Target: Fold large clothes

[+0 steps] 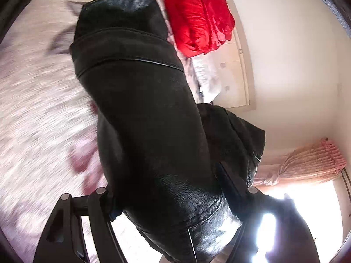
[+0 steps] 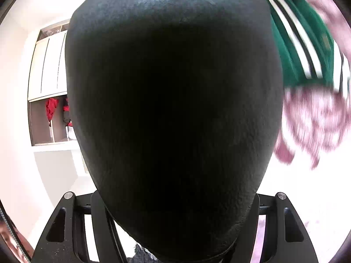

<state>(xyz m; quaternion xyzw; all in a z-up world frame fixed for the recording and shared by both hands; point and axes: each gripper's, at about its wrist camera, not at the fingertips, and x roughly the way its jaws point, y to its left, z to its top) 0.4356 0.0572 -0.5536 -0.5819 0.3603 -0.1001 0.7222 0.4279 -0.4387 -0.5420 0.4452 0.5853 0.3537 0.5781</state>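
A black leather jacket (image 1: 142, 114) fills the middle of the left wrist view, hanging lifted over a floral bedspread (image 1: 37, 100). My left gripper (image 1: 175, 208) is shut on the jacket's edge; its fingertips are hidden under the leather. In the right wrist view the same black jacket (image 2: 173, 109) covers nearly everything. My right gripper (image 2: 175, 225) is shut on it, its fingertips buried in the leather.
A red puffy garment (image 1: 197, 17) lies on the bed by a beige headboard (image 1: 241, 65). A pink curtain (image 1: 311, 160) hangs by a bright window. A green garment with white stripes (image 2: 302, 39) lies on the bedspread (image 2: 313, 118). A wardrobe (image 2: 48, 87) stands at the left.
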